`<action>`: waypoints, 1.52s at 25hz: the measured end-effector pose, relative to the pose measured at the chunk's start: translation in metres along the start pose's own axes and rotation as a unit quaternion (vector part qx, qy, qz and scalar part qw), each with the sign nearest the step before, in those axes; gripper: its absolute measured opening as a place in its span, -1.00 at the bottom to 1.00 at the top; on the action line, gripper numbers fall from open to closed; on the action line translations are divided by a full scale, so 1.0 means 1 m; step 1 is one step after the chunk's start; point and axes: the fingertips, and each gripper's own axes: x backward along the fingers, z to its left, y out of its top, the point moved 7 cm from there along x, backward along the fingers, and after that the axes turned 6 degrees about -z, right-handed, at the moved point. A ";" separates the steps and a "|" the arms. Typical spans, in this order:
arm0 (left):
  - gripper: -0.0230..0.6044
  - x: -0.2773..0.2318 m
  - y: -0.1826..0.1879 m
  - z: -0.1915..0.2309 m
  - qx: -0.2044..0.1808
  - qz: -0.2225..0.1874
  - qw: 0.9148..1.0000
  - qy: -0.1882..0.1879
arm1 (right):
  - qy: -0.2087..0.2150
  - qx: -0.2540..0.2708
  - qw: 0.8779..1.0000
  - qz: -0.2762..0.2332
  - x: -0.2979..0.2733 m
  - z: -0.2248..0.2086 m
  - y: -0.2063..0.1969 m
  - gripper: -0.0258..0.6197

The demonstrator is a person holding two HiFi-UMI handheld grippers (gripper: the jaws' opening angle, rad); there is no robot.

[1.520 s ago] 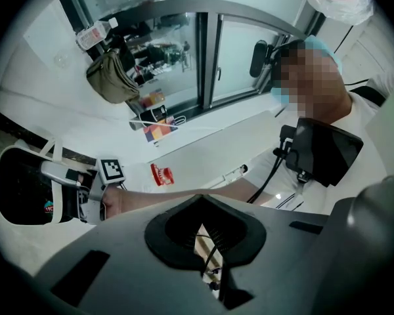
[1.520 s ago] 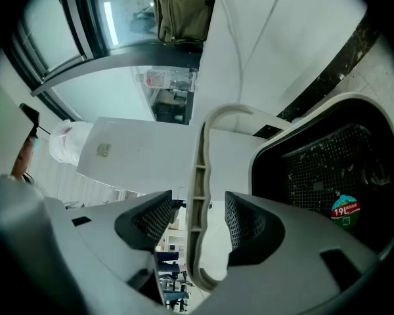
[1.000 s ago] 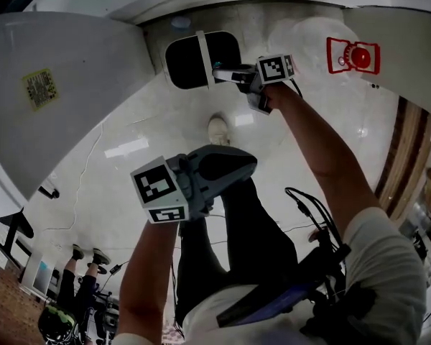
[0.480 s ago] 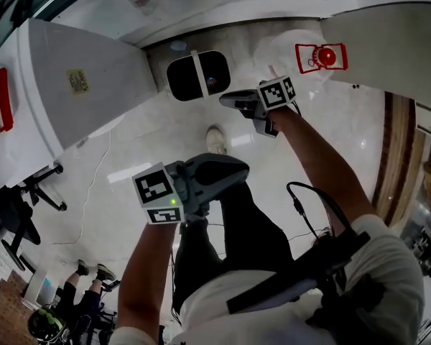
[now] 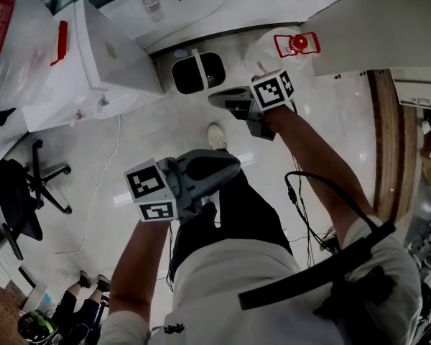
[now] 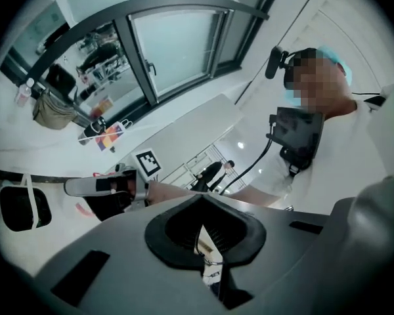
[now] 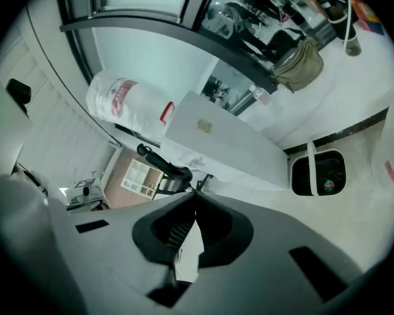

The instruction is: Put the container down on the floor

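Note:
The container [image 5: 197, 72], a black tub with a white handle strap across its top, stands on the pale floor beside a white cabinet. It also shows in the right gripper view [image 7: 318, 174] and the left gripper view [image 6: 23, 207]. My right gripper [image 5: 219, 99] hangs just right of and nearer than the container, apart from it. Its jaws are shut with nothing between them [image 7: 196, 199]. My left gripper [image 5: 226, 165] is held closer to my body above my leg, also shut and empty [image 6: 201, 201]. The left gripper view catches the right gripper [image 6: 85, 187] from the side.
A white cabinet [image 5: 122, 49] stands left of the container, with a filled plastic bag [image 5: 14, 42] on a desk beyond it. An office chair [image 5: 21, 192] is at the left and a cable [image 5: 104, 185] runs over the floor. A red-printed white bag [image 5: 296, 44] lies right of the container. My shoe [image 5: 216, 135] is near the middle.
The right gripper has drawn back from the container's handle and its jaws have closed. The container stays on the floor. The head view now looks from higher up.

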 end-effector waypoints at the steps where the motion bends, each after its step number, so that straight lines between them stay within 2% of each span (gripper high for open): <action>1: -0.90 0.006 -0.006 -0.016 -0.006 0.003 1.000 0.000 | -0.002 0.009 1.000 -0.005 0.003 0.020 -0.007 -0.87; 5: -0.90 0.033 -0.029 -0.074 -0.016 -0.004 1.000 -0.009 | -0.008 0.035 0.999 -0.029 0.012 0.085 -0.040 -0.87; 16: -0.90 0.090 -0.099 -0.227 -0.033 0.008 0.999 -0.027 | 0.006 0.107 0.994 -0.036 0.004 0.268 -0.156 -0.87; 21: -0.90 0.101 -0.111 -0.280 -0.037 0.015 0.999 -0.024 | 0.023 0.109 0.993 -0.041 0.010 0.330 -0.195 -0.87; 28: -0.90 0.093 -0.129 -0.317 -0.053 0.006 0.998 -0.015 | 0.045 0.101 0.992 -0.059 0.037 0.369 -0.232 -0.87; 38: -0.90 0.051 -0.158 -0.351 -0.061 -0.016 0.998 0.013 | 0.065 0.102 0.991 -0.066 0.099 0.389 -0.275 -0.87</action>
